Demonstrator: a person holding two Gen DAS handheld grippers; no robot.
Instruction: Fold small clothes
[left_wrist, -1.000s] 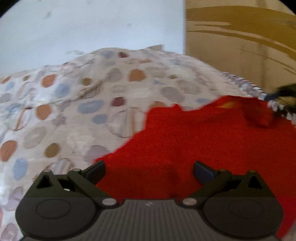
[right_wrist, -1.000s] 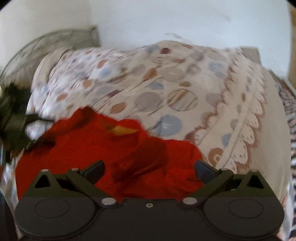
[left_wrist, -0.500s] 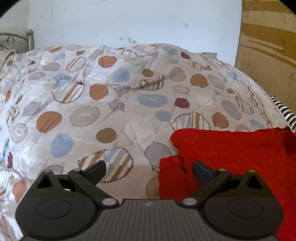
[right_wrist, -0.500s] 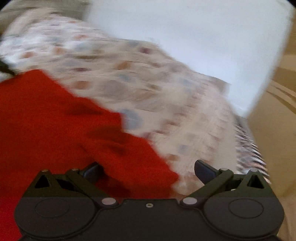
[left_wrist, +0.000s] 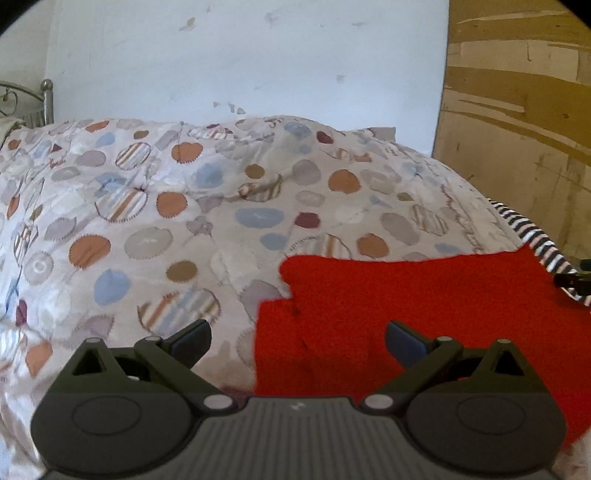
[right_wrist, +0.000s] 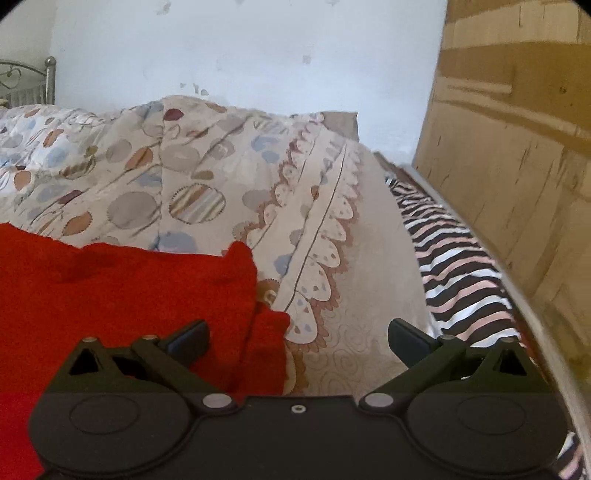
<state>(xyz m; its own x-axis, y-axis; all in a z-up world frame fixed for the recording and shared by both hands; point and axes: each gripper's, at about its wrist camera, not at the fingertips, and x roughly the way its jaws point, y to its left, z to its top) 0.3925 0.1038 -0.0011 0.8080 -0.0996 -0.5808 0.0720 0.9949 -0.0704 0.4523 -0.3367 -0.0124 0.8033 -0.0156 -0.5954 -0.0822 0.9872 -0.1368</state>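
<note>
A red knitted garment (left_wrist: 424, 306) lies flat on the spotted bedspread (left_wrist: 177, 221). In the left wrist view it fills the lower right, with its left edge between my fingers. My left gripper (left_wrist: 297, 339) is open and empty just above that edge. In the right wrist view the garment (right_wrist: 110, 288) fills the lower left, and its right edge shows a small folded flap. My right gripper (right_wrist: 297, 338) is open and empty over that right edge.
A striped black, white and pink cloth (right_wrist: 458, 266) runs along the bed's right side, next to a wooden panel (right_wrist: 517, 147). A white wall (left_wrist: 240, 59) is behind the bed. A metal bed frame (left_wrist: 33, 99) stands at the far left.
Both grippers have pulled back from the red garment, which now lies flat and still. The right gripper swung right, and the views have steadied.
</note>
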